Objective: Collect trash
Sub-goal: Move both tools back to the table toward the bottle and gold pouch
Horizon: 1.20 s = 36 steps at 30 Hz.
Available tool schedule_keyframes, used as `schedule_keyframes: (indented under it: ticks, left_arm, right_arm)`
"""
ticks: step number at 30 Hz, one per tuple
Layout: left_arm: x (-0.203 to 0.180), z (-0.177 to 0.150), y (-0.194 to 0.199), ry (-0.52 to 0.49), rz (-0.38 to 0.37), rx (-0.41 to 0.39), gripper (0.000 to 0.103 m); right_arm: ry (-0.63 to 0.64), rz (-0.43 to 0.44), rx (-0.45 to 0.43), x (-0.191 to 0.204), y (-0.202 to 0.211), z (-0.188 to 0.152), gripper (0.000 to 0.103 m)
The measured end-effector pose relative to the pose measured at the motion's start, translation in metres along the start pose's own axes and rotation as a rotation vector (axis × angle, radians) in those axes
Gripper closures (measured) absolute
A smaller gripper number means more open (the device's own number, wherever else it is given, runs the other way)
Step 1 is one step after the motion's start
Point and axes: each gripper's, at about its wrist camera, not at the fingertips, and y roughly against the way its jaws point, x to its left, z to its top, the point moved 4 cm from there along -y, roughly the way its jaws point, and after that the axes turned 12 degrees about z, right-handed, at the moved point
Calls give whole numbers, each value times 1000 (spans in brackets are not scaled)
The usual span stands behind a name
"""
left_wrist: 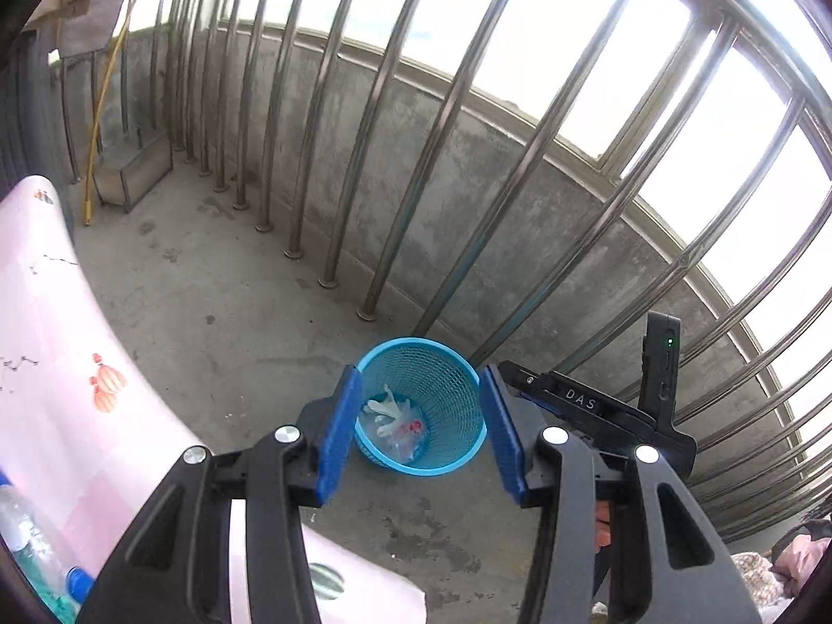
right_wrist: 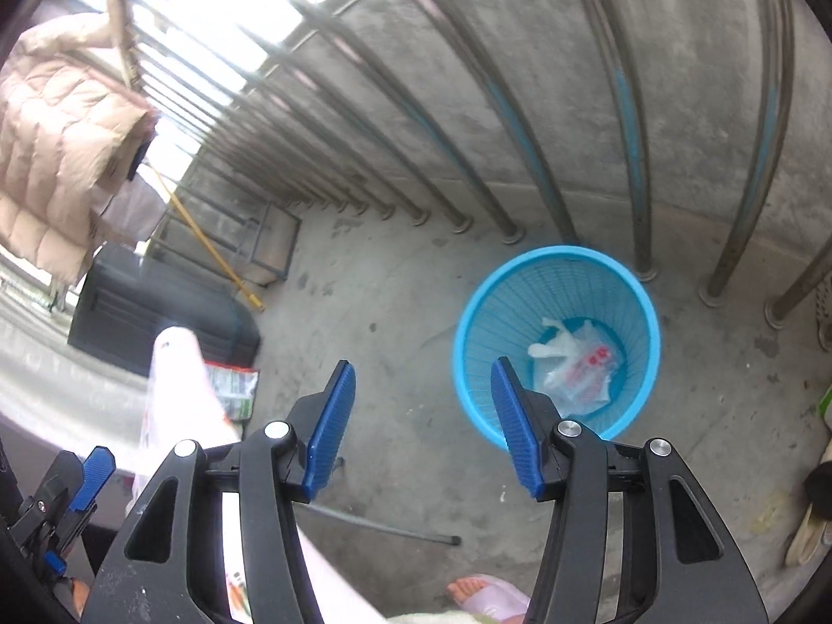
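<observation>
We hold our left gripper (left_wrist: 416, 426) above the concrete floor (left_wrist: 208, 301), its blue fingers (left_wrist: 340, 431) spread apart with nothing between them. Through the gap we see the blue mesh bin (left_wrist: 447, 364) standing on the floor close to the foot of the metal bars (left_wrist: 333, 104). Inside the bin lies the trash: a crumpled clear plastic bag (left_wrist: 405, 431) with red print, resting on the bottom.

Our right gripper (right_wrist: 424, 426) is also empty, its fingers (right_wrist: 333, 426) wide apart. It hangs beside and above the bin (right_wrist: 478, 312), which in this view sits a little to the right of the gap, with the right finger overlapping its near rim. The plastic bag (right_wrist: 577, 364) shows plainly on the bin's floor.

To the left we see the desk (left_wrist: 47, 322), covered in a pink printed cloth, with a plastic bottle (left_wrist: 31, 541) lying at its near edge. A yellow stick (left_wrist: 101, 114) leans in the far corner, next to a small box-shaped stand (left_wrist: 135, 171).
</observation>
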Motion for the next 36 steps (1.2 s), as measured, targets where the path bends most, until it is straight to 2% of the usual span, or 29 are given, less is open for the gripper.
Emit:
schedule_keyframes:
  ticks: [6,12,19,23,28,34,36]
  left_arm:
    - [44,-32,88,43,82,-135,57]
    - [110,-79,156,181,190,-229,57]
    - [195,-134,212,360,304,-267,58]
    - [237,-147,230,440,337,-277,58]
    - [279,-145,237,486,366,-282,58]
    - [322,-141,220,492,431,-220,58]
    - [333,-142,210,489,432,-185,58]
  right_arm:
    - [133,146,116,69,-6,-26,51]
    - [248,270,251,137,-14,-62,51]
    - [342,385,398,210,-42,-99,51]
    - [386,424,468,246,-61,-119,51]
    - [454,436,536,286,-88,-135,51]
    - [508,419,619,313,-127,-154,50]
    - [518,412,655,321,-143,-159,49]
